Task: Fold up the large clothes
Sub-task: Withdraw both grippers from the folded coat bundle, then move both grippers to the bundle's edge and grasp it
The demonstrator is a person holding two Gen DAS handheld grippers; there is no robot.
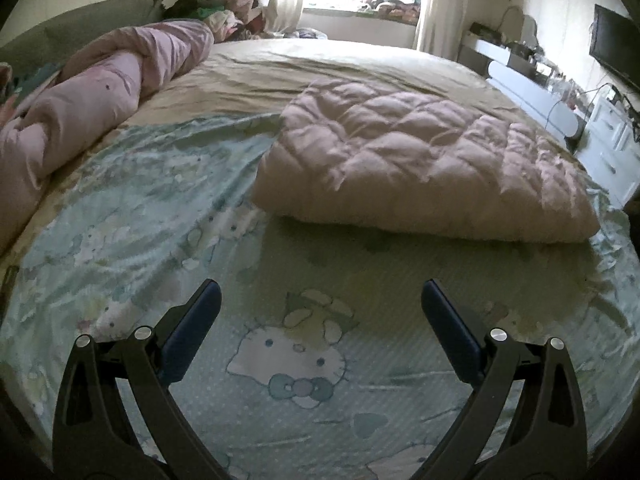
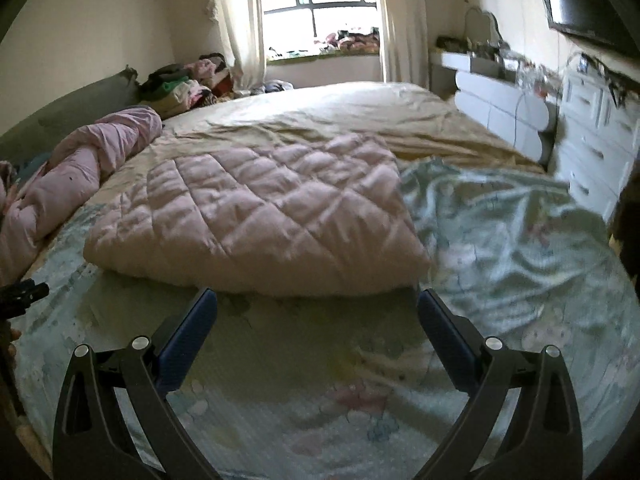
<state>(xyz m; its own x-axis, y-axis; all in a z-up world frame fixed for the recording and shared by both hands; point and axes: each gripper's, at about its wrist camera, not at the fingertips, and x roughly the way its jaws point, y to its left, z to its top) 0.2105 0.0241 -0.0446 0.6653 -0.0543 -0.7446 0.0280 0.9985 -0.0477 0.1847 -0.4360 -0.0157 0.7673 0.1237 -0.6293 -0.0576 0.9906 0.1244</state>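
Note:
A pale pink quilted cover (image 1: pixel 424 160) lies folded into a thick pad on the bed, on top of a light green cartoon-print sheet (image 1: pixel 160 240). The right wrist view shows the same quilted cover (image 2: pixel 256 212) and the green sheet (image 2: pixel 512 232), which is rumpled to its right. My left gripper (image 1: pixel 320 292) hovers open over the printed sheet, short of the pad's near edge. Just before the pad's near fold, my right gripper (image 2: pixel 316 300) is open with nothing between its fingers.
A rolled pink duvet (image 1: pixel 100 104) lies along the left side of the bed. Piled clothes (image 2: pixel 188 84) sit at the far left corner by the window. White drawers (image 2: pixel 592 140) and a wall screen (image 2: pixel 584 0) stand to the right. A beige sheet (image 1: pixel 320 64) covers the far bed.

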